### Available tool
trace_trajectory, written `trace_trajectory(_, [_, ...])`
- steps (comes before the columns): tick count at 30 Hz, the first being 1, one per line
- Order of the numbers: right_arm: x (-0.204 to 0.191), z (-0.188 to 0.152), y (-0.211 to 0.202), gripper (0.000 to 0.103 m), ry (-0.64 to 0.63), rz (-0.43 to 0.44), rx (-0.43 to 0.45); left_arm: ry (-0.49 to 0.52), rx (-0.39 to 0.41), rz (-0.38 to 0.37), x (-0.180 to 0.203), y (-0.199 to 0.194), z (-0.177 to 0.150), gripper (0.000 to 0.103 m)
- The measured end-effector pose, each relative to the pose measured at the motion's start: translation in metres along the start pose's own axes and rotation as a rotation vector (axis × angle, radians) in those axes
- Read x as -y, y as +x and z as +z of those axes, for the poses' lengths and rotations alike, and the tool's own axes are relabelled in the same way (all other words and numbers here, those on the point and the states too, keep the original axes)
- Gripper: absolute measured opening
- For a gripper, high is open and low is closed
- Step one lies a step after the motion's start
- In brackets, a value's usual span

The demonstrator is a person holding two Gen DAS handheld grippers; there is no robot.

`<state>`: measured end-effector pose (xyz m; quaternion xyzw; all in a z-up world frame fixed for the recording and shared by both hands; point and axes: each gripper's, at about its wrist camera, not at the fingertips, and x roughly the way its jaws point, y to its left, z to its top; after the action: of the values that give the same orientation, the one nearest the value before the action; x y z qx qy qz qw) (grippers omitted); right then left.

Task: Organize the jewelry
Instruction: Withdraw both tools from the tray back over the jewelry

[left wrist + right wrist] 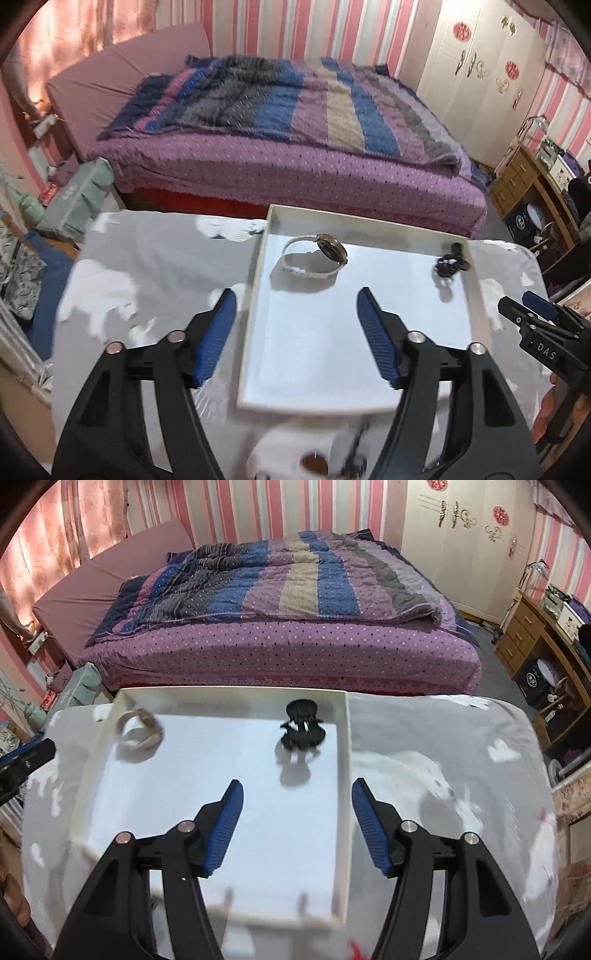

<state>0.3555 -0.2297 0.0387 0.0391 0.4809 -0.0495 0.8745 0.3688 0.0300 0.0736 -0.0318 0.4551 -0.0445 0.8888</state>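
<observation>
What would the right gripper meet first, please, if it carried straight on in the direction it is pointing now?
Probably the bare floor of the white tray. The right gripper is open and empty, angled down at it. The black hair clip lies further along that line, though depth is hard to judge.

from above the table we look steeply down along each gripper's fingers toward the bed (295,147), both wrist views sharing the white tray (255,295) at close range.
</observation>
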Motion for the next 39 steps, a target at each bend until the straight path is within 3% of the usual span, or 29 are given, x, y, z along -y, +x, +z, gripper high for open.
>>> trace_trajectory(7, [0.001,-0.042,-0.079,0.063,-0.023,-0.01,0.042,-0.027,0.056,0.013,-0.014,-0.096,-0.042,0.079])
trace_trajectory(9, [0.001,-0.057,-0.096,0.065,-0.023,-0.006,0.054,-0.029,0.069,0.032,-0.015,-0.114,-0.056,0.086])
trace_trajectory(14, [0.006,-0.091,-0.125,0.069,-0.027,-0.003,0.069,-0.025,0.09,0.031,-0.025,-0.147,-0.097,0.091])
trace_trajectory(20, [0.015,-0.136,-0.133,0.069,-0.034,-0.006,0.055,0.0,0.064,0.045,-0.033,-0.147,-0.142,0.092])
trace_trajectory(27, [0.03,-0.178,-0.115,0.069,-0.024,-0.017,0.005,0.03,0.04,0.054,-0.041,-0.129,-0.186,0.095])
trace_trajectory(39, [0.05,-0.221,-0.102,0.069,0.005,-0.049,-0.04,0.086,-0.008,-0.022,-0.029,-0.124,-0.24,0.098])
